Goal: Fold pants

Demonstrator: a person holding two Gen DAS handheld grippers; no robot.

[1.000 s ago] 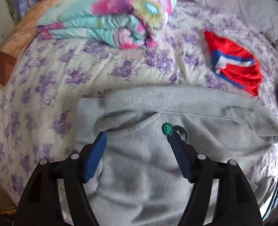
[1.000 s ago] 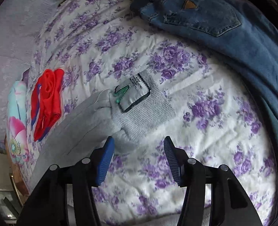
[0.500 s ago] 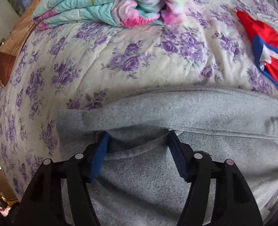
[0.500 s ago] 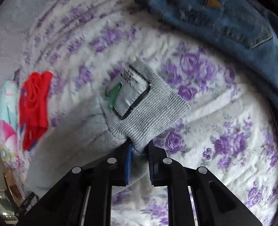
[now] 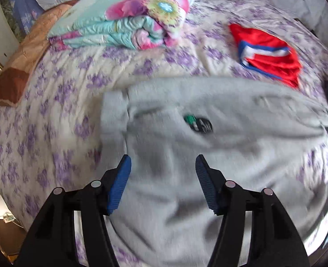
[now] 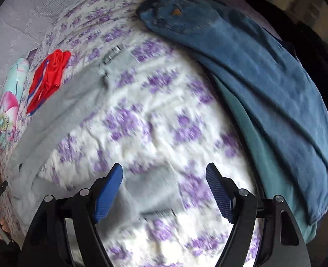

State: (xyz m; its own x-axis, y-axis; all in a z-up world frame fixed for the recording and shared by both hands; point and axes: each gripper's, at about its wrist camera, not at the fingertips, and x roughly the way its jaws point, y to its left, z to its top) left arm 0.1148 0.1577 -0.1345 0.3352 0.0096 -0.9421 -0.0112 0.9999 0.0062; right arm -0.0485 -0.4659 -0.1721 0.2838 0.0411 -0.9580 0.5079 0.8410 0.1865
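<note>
Listing what lies under your two hands on the purple-flowered white bedspread (image 6: 155,102):

- Grey fleece sweatpants (image 5: 208,155): spread flat across the bed, waistband end beneath your left side, cuffed leg ends (image 6: 117,60) reaching toward the jeans. Laid out long like this, they look ready for a fold end to end.
- Left gripper (image 5: 162,173): blue pads apart and closing, hovering over the grey fleece with nothing pinched (the picture is blurred, so contact is hard to judge).
- Right gripper (image 6: 164,184): pads wide and opening, above a loose grey cuff (image 6: 150,191); nothing is pressed between them.
- Blue denim jeans (image 6: 253,73): draped along the far edge, probably waiting their turn.
- Folded red garment with blue and white trim (image 5: 268,53): set well apart, apparently finished.
- Rolled floral quilt in teal and pink (image 5: 128,20): parked near the headboard, out of your way.
</note>
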